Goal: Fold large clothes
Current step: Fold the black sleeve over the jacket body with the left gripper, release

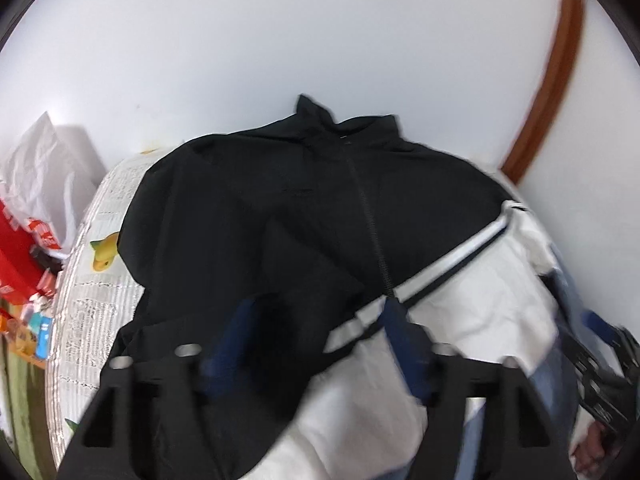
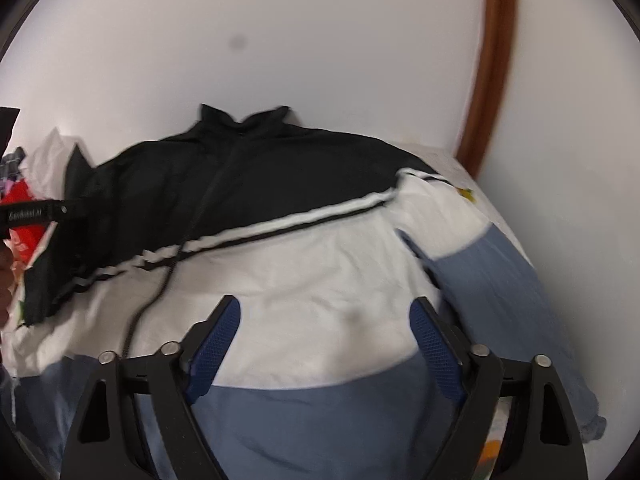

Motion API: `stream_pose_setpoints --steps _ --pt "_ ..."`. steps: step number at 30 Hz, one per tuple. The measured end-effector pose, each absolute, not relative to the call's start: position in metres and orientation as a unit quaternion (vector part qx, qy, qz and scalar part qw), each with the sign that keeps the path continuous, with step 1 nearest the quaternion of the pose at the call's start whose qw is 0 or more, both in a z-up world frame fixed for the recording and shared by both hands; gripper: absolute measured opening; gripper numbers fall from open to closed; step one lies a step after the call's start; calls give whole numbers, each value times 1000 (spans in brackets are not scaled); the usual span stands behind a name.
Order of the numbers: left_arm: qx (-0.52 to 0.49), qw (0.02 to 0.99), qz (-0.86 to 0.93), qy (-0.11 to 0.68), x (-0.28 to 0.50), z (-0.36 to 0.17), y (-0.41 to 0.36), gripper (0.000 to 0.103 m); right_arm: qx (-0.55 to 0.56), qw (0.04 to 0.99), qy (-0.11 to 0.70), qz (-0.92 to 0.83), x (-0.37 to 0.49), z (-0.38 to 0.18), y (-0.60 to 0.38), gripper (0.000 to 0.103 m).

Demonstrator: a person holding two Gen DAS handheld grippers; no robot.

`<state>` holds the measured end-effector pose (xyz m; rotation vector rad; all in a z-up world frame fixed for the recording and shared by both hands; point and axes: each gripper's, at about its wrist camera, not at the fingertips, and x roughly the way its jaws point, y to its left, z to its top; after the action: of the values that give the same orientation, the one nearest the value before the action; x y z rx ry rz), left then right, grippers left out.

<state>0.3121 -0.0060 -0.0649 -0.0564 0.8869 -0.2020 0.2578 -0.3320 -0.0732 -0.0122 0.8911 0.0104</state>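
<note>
Two open claws [image 1: 316, 312] [image 2: 324, 320], apparently one jacket [image 2: 280, 264]

**Grippers and hands: appearance**

Left gripper [image 1: 316, 312]: matte black plastic frame, two angular arms with triangular cut-outs low in the frame. Fingers [image 1: 408, 344] faced with dark blue pads; view blurred, texture unclear. Four round silver bolt heads across the frame.

Right gripper [image 2: 325, 308]: same build, sharper. Blue pads [image 2: 434, 346] show a fine dotted grid texture. Four silver bolt heads [image 2: 169, 347] at the arm pivots; a black crossbar joins the arms.

In the right wrist view, left edge, the left gripper's black body carries small white lettering, too blurred to read, plus a small screw. Bare skin of a hand [image 1: 592, 446] shows at lower right of the left wrist view.
</note>
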Motion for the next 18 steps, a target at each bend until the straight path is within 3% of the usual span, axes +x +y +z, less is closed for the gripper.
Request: stream_pose_setpoints --steps 2,5,10,14,18 --pt "-34 898 -103 426 303 -60 0 72 -13 902 431 29 264 -69 -316 59" --pt "-41 905 -96 412 285 -50 21 75 -33 904 423 55 274 -62 -288 55" --pt "-28 914 -31 403 270 -52 73 80 -68 912 394 96 291 -49 -232 57" --pt "-35 907 18 420 258 -72 119 80 -64 901 400 157 310 -54 -192 70" --pt "-52 896 31 440 244 -102 151 80 -70 885 414 204 333 -71 -152 70"
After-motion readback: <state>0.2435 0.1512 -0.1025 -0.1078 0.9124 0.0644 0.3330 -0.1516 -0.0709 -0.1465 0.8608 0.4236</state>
